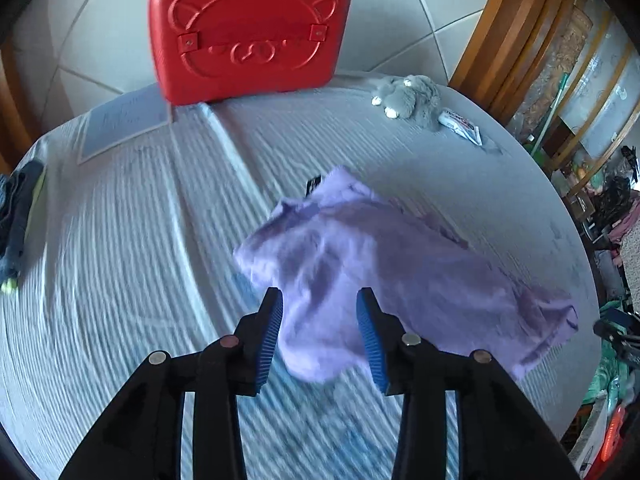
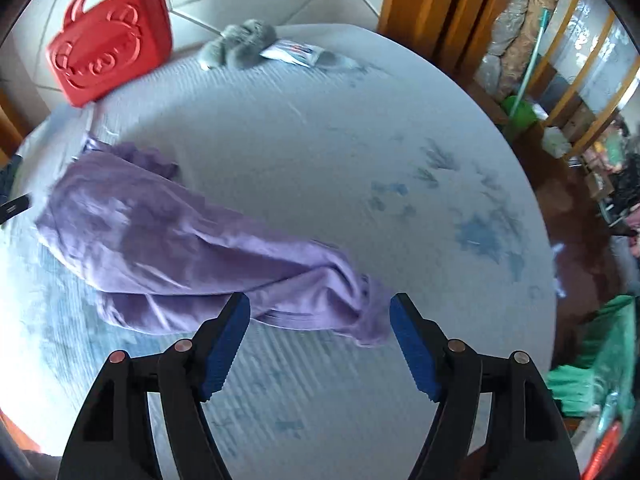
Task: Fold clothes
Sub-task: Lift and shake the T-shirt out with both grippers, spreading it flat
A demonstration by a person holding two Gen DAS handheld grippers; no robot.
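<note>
Tongs of both hands, left tongs [image 1: 319, 334] and right tongs [image 2: 320, 344], are hovering apart and empty over the crumpled lilac cotton garment [image 1: 372, 264] lying mid-bed on the pale ribbed bedspread [image 1: 120, 260], apparently freeing it for regrasping.

purple garment [image 1: 384, 264] | rumpled, loosely bunched | lying on bed

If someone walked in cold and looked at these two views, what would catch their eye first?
Probably the bright red case with a bear face embossed on it, standing upright at the far edge of the bed. Next, the rumpled purple garment lying mid-bed in front of both open hand-held grippers, left and right, neither gripping it. A grey plush toy lies at the far edge, right of the case.
</note>
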